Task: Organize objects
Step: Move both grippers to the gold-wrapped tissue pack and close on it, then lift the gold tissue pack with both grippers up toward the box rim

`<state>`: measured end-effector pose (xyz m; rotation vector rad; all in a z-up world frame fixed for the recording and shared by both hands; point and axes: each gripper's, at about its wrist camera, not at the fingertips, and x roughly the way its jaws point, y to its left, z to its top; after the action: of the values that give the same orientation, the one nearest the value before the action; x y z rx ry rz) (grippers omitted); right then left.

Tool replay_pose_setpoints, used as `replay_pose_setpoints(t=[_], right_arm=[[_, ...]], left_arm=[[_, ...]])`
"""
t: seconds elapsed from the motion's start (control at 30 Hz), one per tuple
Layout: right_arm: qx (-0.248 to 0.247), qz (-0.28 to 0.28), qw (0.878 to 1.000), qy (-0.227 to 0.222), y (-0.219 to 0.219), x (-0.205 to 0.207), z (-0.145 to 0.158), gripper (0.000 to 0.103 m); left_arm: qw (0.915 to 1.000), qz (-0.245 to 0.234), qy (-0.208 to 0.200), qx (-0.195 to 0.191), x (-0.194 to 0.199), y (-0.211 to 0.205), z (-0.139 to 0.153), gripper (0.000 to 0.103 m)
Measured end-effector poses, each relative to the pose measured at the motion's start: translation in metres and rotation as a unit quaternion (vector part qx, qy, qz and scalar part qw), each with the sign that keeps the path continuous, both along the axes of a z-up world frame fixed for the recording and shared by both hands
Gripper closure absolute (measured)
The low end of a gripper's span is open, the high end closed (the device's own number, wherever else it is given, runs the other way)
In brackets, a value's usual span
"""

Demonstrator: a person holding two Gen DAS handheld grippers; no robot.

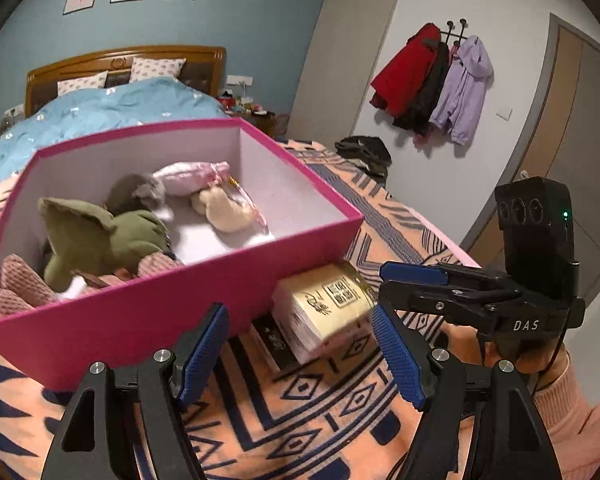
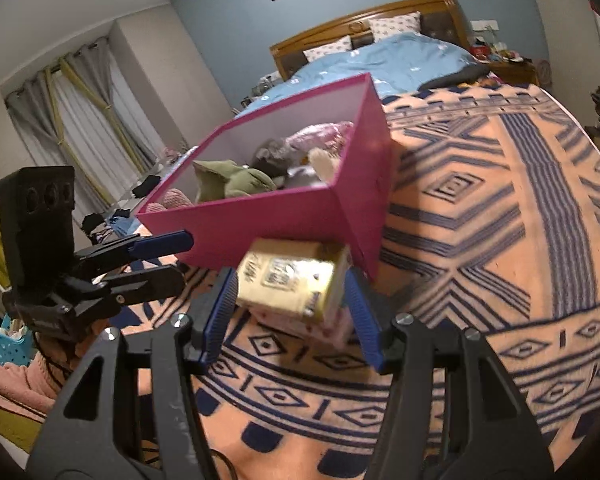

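Gold foil caught the light on the small packet [image 2: 288, 280] that sat between the right gripper [image 2: 290, 316] and its blue fingers [image 2: 220, 312]; the fingers stood partly closed with the packet between them, apparently pinching its sides, though real contact on the far pad could not be confirmed through the blur. A pale pink packet [image 2: 320, 326] lay just beneath it on the patterned blanket [image 2: 480, 240]. In the left wrist view the same gold packet [image 1: 332, 300] showed at about three o'clock of the magenta box [image 1: 180, 304], just beside the box's near corner, with a dark flat item [image 1: 274, 342] next to it.

Inside the box lay soft things: an olive plush [image 1: 100, 236], a grey one [image 1: 136, 192], a cream one [image 1: 224, 210] and a pink pouch [image 1: 188, 174].

The left gripper [image 1: 300, 356] hovered wide open at six o'clock of the box, holding nothing.

The slick foil could have slipped from a side pinch during the lift, and the pink packet below might have dragged along. The box wall stood close at twelve o'clock of the packet; a low carry would likely have clipped the rim or pushed the light box across the soft bed.
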<state>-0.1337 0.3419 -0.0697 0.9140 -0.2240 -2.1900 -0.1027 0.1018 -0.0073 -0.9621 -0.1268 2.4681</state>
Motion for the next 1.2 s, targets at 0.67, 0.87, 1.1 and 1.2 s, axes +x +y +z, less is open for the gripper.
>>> replay_pose_setpoints(t=[0.67,0.87,1.1,1.2], right_arm=[[-0.021,-0.004,0.999,-0.025,0.001,-0.010,-0.012,0.046],[-0.024,-0.001,0.999,-0.034,-0.002,-0.014,-0.014,0.048],[-0.023,0.003,0.999,-0.038,-0.005,-0.015,-0.015,0.055],[-0.029,0.001,0.999,-0.044,-0.003,-0.016,-0.016,0.056]], left_arm=[[0.9990,-0.022,-0.040,0.002,-0.009,0.025,-0.015,0.058],[0.9988,-0.024,-0.044,0.002,-0.012,0.028,-0.016,0.061],[0.9984,-0.027,-0.049,0.009,-0.013,0.027,-0.017,0.061],[0.9982,-0.027,-0.051,0.012,-0.012,0.027,-0.018,0.061]])
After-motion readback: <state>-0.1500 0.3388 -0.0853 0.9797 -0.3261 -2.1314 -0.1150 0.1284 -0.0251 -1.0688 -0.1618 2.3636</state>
